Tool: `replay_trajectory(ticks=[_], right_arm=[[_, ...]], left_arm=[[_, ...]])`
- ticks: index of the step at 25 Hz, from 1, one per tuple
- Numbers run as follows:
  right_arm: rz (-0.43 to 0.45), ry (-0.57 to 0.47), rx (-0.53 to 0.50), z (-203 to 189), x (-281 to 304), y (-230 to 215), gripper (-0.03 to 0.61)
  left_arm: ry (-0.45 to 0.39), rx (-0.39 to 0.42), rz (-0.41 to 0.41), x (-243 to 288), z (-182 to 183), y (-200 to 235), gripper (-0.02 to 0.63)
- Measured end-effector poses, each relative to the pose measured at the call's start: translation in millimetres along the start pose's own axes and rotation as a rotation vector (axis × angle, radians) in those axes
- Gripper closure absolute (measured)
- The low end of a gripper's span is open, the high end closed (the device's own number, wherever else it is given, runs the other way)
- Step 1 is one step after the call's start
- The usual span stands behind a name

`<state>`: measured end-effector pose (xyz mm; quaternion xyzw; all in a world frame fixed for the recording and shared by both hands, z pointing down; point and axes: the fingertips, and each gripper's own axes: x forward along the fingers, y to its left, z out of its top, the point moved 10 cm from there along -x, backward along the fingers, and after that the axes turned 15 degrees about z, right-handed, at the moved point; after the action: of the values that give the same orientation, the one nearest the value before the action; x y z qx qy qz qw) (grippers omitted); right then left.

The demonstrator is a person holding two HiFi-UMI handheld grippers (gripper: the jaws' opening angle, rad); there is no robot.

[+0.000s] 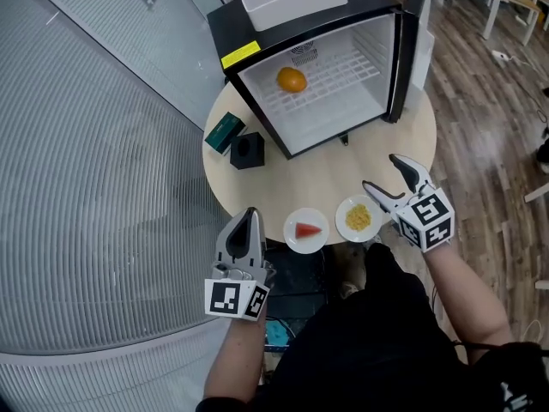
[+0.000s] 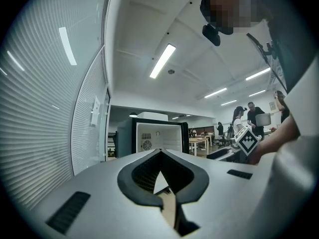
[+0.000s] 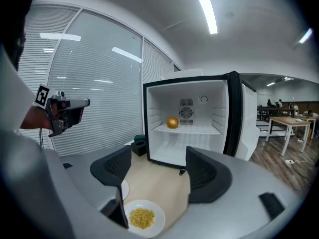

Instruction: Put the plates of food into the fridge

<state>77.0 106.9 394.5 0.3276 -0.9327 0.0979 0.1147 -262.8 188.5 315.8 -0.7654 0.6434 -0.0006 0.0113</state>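
Observation:
Two white plates sit at the round table's [image 1: 257, 178] near edge: one with a red wedge of food [image 1: 306, 230], one with yellow food [image 1: 358, 218] [image 3: 142, 218]. The small black fridge [image 1: 317, 75] [image 3: 192, 123] [image 2: 159, 138] stands open at the far side, an orange [image 1: 292, 80] [image 3: 172, 123] on its shelf. My right gripper [image 1: 380, 172] [image 3: 158, 168] is open just above and right of the yellow-food plate, holding nothing. My left gripper [image 1: 250, 215] [image 2: 160, 151] is shut and empty, left of the red-food plate at the table's edge.
A green box [image 1: 225, 132] and a black cube-shaped holder [image 1: 247, 150] lie left of the fridge. The fridge door [image 1: 417, 33] stands open to the right. A ribbed glass wall [image 1: 94, 170] runs along the left. Wooden floor [image 1: 489, 127] lies to the right.

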Motion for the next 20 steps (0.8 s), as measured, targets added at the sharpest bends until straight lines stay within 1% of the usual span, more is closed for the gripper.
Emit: replay_trajectory(ticks=[5,8,12,15,18,20], right_arm=[[-0.002,0.047,0.085,-39.4,-15.9,7.9,0.227],[-0.006,0.07,0.116,-58.6,-21.7,13.0,0.227],[-0.008,0.082,0.162,-79.1,-28.5,14.7,0.227],[-0.003,0.085,0.22,-96.6,-31.9,17.7,0.227],[-0.017,0.092,0.278,-116.5,-35.7,20.7,0.227],[-0.029,0.087,0.345,-131.3,-38.4,22.7,0.227]], left_arm=[[0.012,0.001,-0.022,-2.7,-6.5,-8.9,0.609],[0.014,0.003,-0.031,-2.9,-9.1,-8.5,0.609],[0.005,0.001,-0.025,-3.3,-17.3,-11.3,0.609],[0.014,-0.001,-0.022,-5.4,-23.8,-15.2,0.609],[0.029,0.0,-0.027,-8.3,-30.4,-18.9,0.609],[0.039,-0.002,-0.028,-11.9,-34.4,-20.5,0.609]])
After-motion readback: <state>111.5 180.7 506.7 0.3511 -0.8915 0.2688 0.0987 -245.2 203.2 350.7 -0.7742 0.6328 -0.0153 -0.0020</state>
